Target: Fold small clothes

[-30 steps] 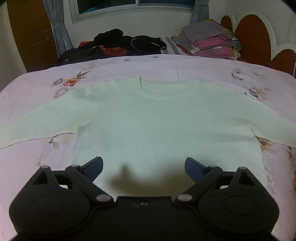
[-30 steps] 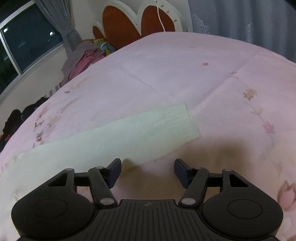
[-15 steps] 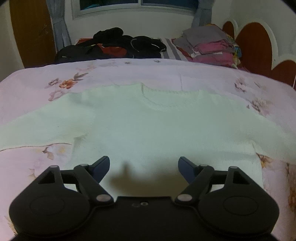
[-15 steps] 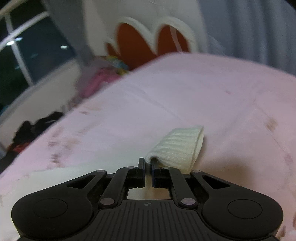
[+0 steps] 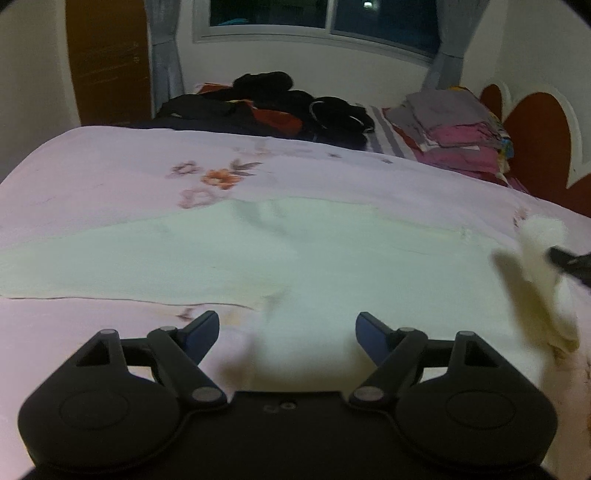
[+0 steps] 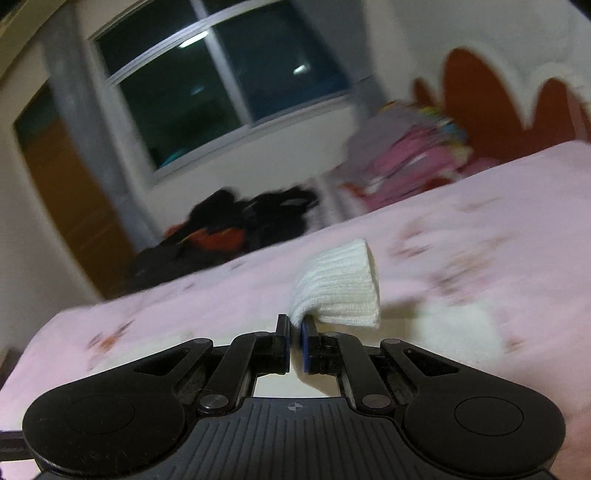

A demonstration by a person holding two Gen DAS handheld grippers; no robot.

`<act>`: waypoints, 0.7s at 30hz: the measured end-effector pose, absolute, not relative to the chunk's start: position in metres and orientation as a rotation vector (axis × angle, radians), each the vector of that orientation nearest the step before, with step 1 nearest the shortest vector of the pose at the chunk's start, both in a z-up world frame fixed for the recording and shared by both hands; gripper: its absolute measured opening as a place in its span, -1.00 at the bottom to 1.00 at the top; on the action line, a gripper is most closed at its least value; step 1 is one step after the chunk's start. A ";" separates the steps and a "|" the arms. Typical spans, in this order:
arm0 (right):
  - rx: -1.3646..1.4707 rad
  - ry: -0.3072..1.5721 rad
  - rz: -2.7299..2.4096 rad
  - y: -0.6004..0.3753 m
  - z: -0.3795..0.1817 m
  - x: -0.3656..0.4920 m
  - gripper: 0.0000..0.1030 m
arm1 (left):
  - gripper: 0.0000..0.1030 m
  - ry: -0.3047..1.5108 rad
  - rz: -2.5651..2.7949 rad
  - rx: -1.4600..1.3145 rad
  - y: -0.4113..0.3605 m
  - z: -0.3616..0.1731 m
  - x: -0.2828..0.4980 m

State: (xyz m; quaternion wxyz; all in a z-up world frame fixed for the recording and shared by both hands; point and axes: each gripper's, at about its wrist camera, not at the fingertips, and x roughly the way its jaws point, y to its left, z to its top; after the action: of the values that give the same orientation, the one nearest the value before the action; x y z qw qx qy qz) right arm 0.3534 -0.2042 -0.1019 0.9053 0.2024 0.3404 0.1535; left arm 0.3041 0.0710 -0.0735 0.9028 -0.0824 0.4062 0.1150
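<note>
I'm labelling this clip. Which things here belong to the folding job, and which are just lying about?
In the job:
- white sweater, spread on the bed
- its sleeve cuff, pinched in the right claw
- left claw, open, over the sweater

Lying about:
- dark clothes heap
- folded pile
- bedspread
- window

The right wrist view is smeared by motion: the folded clothes and the dark pile lose their outlines. In the left wrist view the sweater runs off the left edge, its lifted sleeve is blurred, and the right gripper is cut by the frame.
</note>
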 end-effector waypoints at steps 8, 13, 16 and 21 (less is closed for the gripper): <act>0.360 0.849 0.499 -0.095 -0.142 0.346 -0.88 | 0.56 0.857 0.193 -0.240 0.106 -0.085 0.306; 0.351 0.847 0.491 -0.102 -0.140 0.346 -0.87 | 0.56 0.886 0.084 -0.289 0.097 -0.097 0.322; 0.311 0.814 0.414 -0.128 -0.139 0.335 -0.85 | 0.61 0.922 -0.008 -0.354 0.084 -0.111 0.337; 0.273 0.786 0.233 -0.192 -0.142 0.313 0.28 | 0.58 0.968 -0.097 -0.370 0.053 -0.132 0.360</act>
State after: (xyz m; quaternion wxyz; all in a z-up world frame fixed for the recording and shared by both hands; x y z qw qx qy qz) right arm 0.3128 -0.1920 -0.1418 0.9081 0.1322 0.3810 0.1129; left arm 0.3604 0.0529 -0.1324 0.8675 -0.1767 0.4626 -0.0463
